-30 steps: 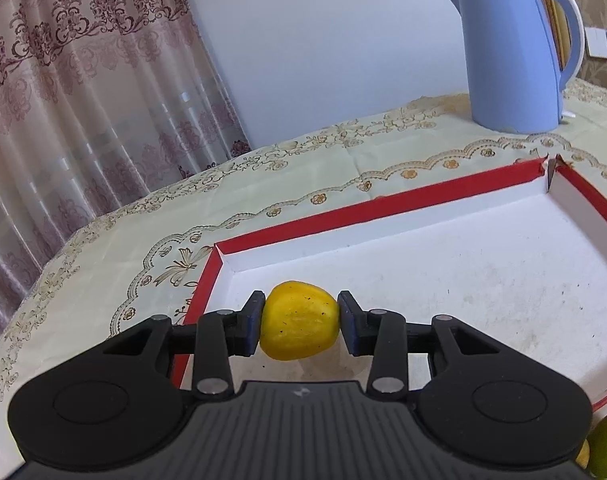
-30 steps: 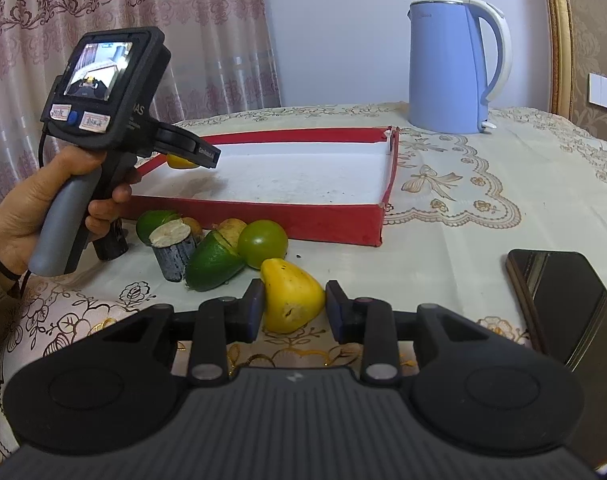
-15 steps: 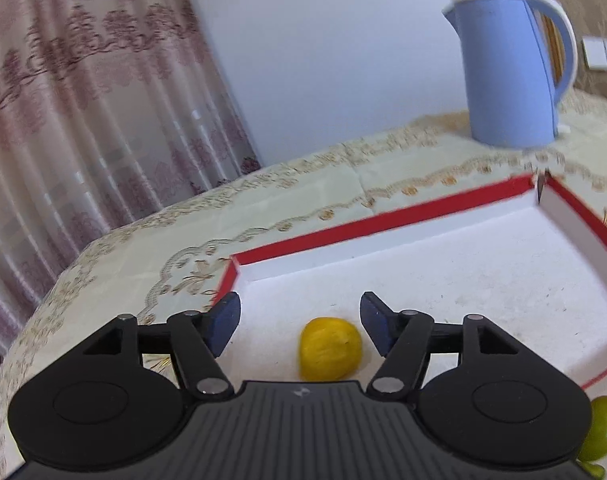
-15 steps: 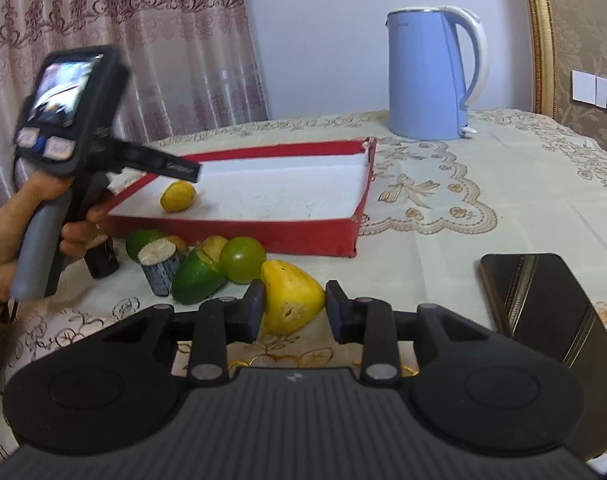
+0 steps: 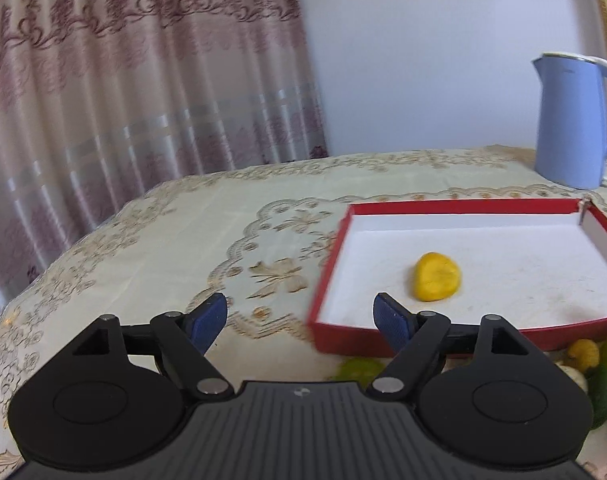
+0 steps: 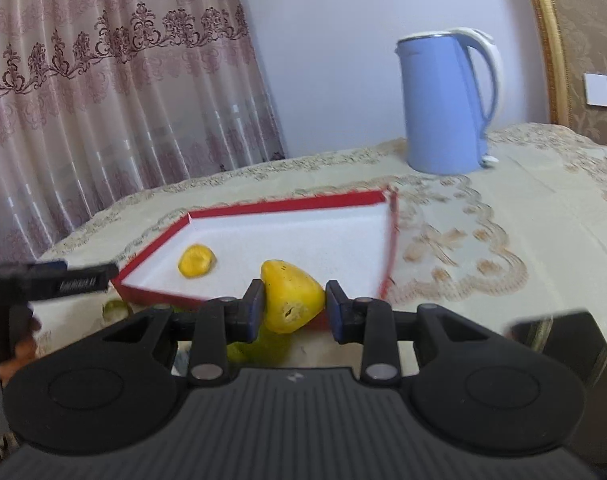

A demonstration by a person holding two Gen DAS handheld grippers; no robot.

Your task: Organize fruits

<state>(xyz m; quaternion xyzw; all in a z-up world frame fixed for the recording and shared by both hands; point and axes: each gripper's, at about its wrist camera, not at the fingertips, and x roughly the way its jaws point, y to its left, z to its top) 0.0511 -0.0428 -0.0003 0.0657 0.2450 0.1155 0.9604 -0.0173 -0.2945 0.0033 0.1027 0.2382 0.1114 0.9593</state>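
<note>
Cream-clothed desk [image 5: 175, 240] carries a red tray [image 5: 463, 205] holding one yellow fruit [image 5: 437, 276]; the left tool [image 5: 299, 316] is opening with nothing between its jaws, while the right tool [image 6: 293, 304] clamps a yellow pear-shaped fruit [image 6: 291, 296], likely bound for the tray.

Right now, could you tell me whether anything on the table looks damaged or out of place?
The red tray has a split far right corner, where its walls gape apart. Several fruits lie loose on the tablecloth outside its near wall.

both cameras sit low behind their own fingers, angled slightly down across the table. the left view looks from left of the red tray [image 5: 463, 205], the right view from its front; both share tray and kettle [image 6: 443, 104].
</note>
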